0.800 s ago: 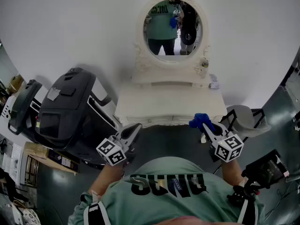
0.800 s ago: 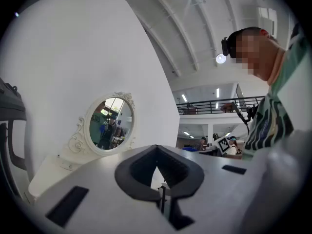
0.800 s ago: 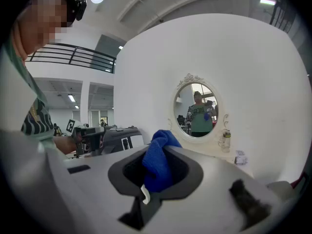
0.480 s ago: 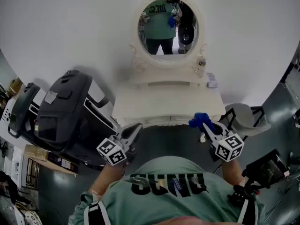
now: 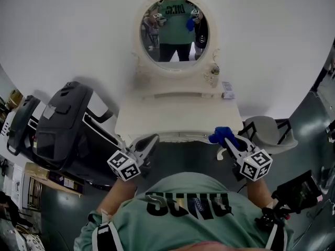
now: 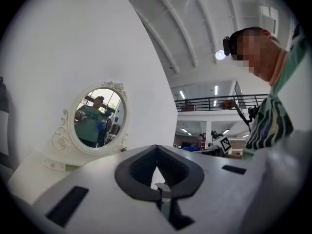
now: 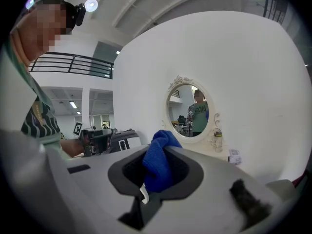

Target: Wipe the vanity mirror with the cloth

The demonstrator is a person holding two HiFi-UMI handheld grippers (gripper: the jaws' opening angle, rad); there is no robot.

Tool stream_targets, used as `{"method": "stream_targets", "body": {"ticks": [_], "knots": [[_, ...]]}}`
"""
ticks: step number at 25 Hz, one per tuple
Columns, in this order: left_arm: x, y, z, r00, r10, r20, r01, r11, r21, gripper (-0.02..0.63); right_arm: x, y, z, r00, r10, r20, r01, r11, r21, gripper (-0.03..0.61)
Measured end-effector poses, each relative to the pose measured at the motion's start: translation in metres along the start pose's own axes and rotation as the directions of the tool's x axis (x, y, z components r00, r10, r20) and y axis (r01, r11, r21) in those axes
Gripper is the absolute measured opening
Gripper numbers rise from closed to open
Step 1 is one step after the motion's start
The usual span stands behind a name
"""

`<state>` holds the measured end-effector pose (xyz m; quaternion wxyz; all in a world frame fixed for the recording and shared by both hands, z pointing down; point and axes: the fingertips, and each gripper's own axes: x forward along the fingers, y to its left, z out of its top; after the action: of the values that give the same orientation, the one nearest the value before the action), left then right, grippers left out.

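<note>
An oval vanity mirror (image 5: 174, 32) in an ornate white frame stands on a white dressing table (image 5: 175, 116) against the white wall; it also shows in the left gripper view as the mirror (image 6: 97, 118) and in the right gripper view as the mirror (image 7: 190, 113). My right gripper (image 5: 224, 136) is shut on a blue cloth (image 7: 158, 162), held short of the table's front edge; the cloth (image 5: 223, 134) bunches out past the jaws. My left gripper (image 5: 148, 143) is shut with nothing in it, low at the table's front left.
A black treadmill-like machine (image 5: 63, 129) stands left of the table. A grey chair (image 5: 267, 132) sits at the right. A small bottle (image 5: 213, 75) and a small box (image 5: 227, 90) rest on the table's right side by the mirror.
The mirror and table have slid left and slightly up in the head view as the head turned. Both grippers hold about the same places, the cloth still gripped.
</note>
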<state>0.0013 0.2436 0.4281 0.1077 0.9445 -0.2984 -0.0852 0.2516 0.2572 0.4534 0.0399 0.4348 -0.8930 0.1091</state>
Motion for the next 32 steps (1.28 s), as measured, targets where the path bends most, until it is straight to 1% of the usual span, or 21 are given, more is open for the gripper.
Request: {"method": "stream_targets", "body": {"ticks": [4, 7, 10, 12, 14, 17, 20, 23, 27, 29, 32], "knots": [[0.037, -0.013, -0.01, 1.0, -0.021, -0.016, 0.021, 0.999, -0.03, 0.009, -0.008, -0.028, 0.002, 1.0, 0.023, -0.007, -0.023, 1.0, 0.008, 0.052], [0.058, -0.012, -0.021, 0.999, -0.03, -0.035, 0.027, 0.998, -0.061, 0.009, -0.002, -0.042, -0.005, 0.998, 0.049, -0.024, -0.049, 0.999, 0.011, 0.052], [0.066, 0.003, -0.024, 0.998, -0.028, -0.052, 0.025, 0.998, -0.055, 0.009, 0.02, -0.05, -0.011, 0.997, 0.07, -0.041, -0.069, 0.997, 0.023, 0.052], [0.065, 0.024, -0.022, 0.998, -0.022, -0.053, 0.019, 0.999, -0.047, 0.009, 0.043, -0.051, -0.012, 0.996, 0.08, -0.051, -0.078, 0.997, 0.022, 0.052], [0.061, 0.056, -0.021, 0.999, -0.021, -0.042, 0.019, 0.998, -0.055, 0.009, 0.076, -0.05, -0.012, 0.995, 0.081, -0.059, -0.08, 0.997, 0.015, 0.052], [0.06, 0.115, -0.014, 0.998, -0.052, -0.022, 0.051, 0.996, -0.069, 0.009, 0.138, -0.049, -0.004, 0.996, 0.061, -0.059, -0.062, 0.998, -0.006, 0.052], [0.058, 0.185, 0.006, 0.997, -0.082, -0.007, 0.081, 0.994, -0.074, 0.009, 0.209, -0.044, 0.017, 0.998, 0.036, -0.047, -0.037, 0.999, -0.016, 0.052], [0.059, 0.253, 0.039, 0.994, -0.114, 0.0, 0.114, 0.992, -0.06, 0.009, 0.278, -0.043, 0.054, 1.0, 0.008, -0.026, -0.01, 0.998, -0.059, 0.052], [0.071, 0.334, 0.072, 0.99, -0.141, -0.002, 0.141, 0.99, -0.03, 0.009, 0.354, -0.069, 0.114, 0.997, -0.071, 0.035, 0.074, 0.989, -0.124, 0.052], [0.075, 0.361, 0.079, 0.99, -0.14, -0.003, 0.14, 0.99, -0.026, 0.009, 0.378, -0.081, 0.137, 0.993, -0.103, 0.054, 0.112, 0.976, -0.185, 0.052], [0.088, 0.382, 0.084, 0.992, -0.126, 0.017, 0.126, 0.991, -0.051, 0.009, 0.396, -0.103, 0.175, 0.984, -0.147, 0.098, 0.169, 0.942, -0.29, 0.052]]}}
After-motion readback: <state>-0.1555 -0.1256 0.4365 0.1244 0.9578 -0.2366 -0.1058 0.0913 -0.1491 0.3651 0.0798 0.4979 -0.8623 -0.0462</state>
